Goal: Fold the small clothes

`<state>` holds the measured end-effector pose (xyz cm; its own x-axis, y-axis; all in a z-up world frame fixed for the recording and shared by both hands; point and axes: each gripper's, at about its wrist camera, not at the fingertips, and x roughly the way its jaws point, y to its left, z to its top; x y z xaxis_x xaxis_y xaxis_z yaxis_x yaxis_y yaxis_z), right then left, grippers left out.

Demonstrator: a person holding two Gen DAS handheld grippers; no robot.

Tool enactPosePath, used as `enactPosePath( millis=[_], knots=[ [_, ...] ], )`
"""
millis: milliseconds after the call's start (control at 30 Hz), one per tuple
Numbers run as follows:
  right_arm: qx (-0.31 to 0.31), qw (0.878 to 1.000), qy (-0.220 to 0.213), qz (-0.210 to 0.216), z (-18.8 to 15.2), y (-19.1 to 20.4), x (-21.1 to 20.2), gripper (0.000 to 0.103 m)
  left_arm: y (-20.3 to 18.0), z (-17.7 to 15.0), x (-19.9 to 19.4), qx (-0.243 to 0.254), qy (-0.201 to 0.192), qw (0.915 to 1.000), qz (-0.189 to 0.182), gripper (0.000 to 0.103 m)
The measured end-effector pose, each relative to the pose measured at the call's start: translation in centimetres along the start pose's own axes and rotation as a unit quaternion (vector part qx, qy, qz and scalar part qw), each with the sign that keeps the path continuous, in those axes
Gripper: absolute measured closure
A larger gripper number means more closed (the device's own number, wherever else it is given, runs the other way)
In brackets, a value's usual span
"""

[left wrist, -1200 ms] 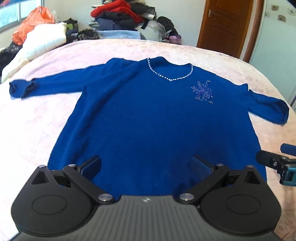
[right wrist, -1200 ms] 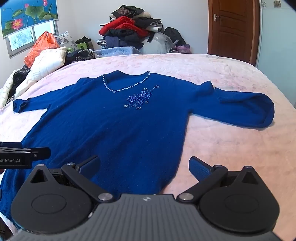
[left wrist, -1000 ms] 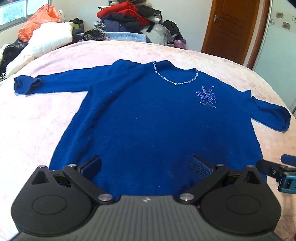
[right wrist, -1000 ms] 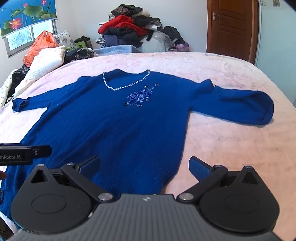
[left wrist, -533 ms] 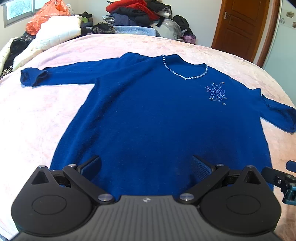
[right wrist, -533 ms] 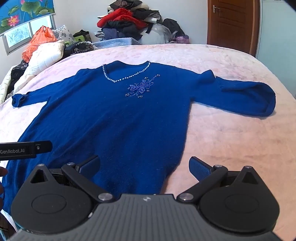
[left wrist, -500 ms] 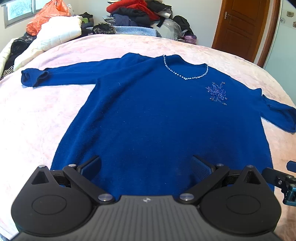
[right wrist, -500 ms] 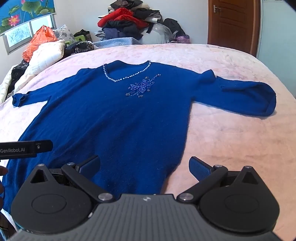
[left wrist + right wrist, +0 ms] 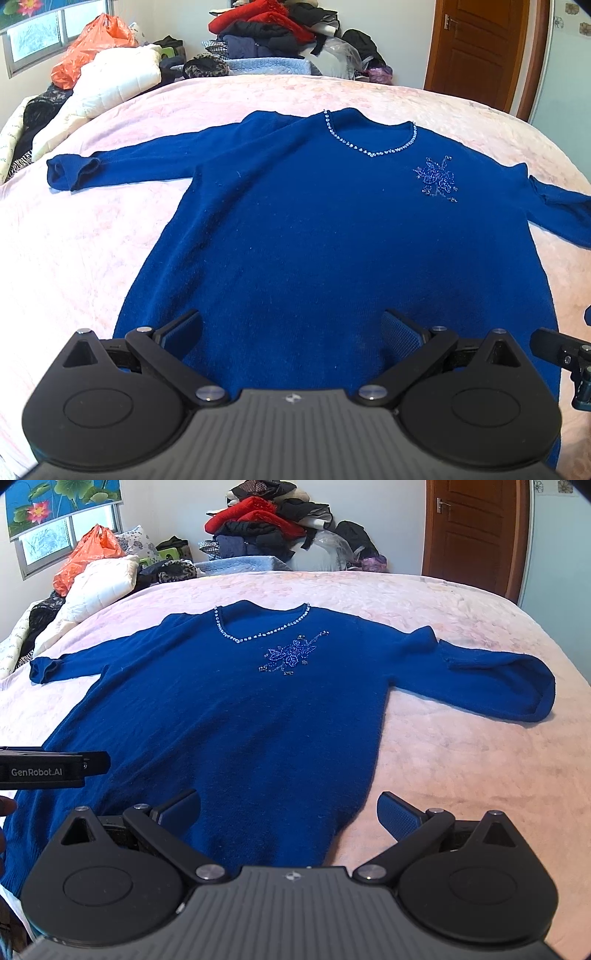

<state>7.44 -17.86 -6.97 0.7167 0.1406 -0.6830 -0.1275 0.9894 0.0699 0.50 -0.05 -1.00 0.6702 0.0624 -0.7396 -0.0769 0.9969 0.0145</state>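
Observation:
A dark blue sweater (image 9: 332,236) with a beaded neckline and a beaded flower lies flat, front up, on the pink bed, sleeves spread out to both sides. It also shows in the right wrist view (image 9: 236,720). My left gripper (image 9: 291,330) is open and empty, hovering over the sweater's lower hem. My right gripper (image 9: 288,812) is open and empty over the hem's right corner. The right sleeve (image 9: 498,679) lies bent on the cover. The left sleeve (image 9: 122,166) ends in a rolled cuff.
The pink bedcover (image 9: 74,258) surrounds the sweater. A pile of clothes (image 9: 280,33) stands at the far end, a white quilt (image 9: 110,81) and an orange bag (image 9: 88,44) at the far left. A brown door (image 9: 484,51) is at the back right.
Both grippers have drawn back and tilted a little, so the sweater sits lower in view. Both stay open; the sweater has not moved.

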Motion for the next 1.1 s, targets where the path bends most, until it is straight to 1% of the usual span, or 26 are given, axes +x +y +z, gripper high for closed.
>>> enactPosePath(
  millis=[667,767,867,967,1100],
  knots=[
    [-0.005,1.000,-0.016,0.004,-0.2,0.1,-0.4,0.000,-1.4,0.1,0.1,0.022,0.004,0.9997,0.007,0.000],
    [-0.016,0.999,-0.028,0.001,-0.3,0.2,-0.6,0.000,-1.5,0.1,0.2,0.025,0.007,0.9996,0.006,0.000],
    [-0.042,0.998,-0.046,-0.012,-0.5,0.6,-0.8,0.000,-1.8,0.0,0.0,0.032,-0.002,0.9995,-0.004,0.000],
    [-0.065,0.996,-0.058,-0.002,-0.5,0.6,-0.9,0.000,-2.2,-0.1,-0.2,0.045,-0.012,0.9988,-0.017,0.000],
    [-0.092,0.992,-0.081,0.000,-0.3,0.8,-1.4,0.000,-3.0,0.3,0.3,0.057,0.004,0.9977,-0.037,0.000]
  ],
)
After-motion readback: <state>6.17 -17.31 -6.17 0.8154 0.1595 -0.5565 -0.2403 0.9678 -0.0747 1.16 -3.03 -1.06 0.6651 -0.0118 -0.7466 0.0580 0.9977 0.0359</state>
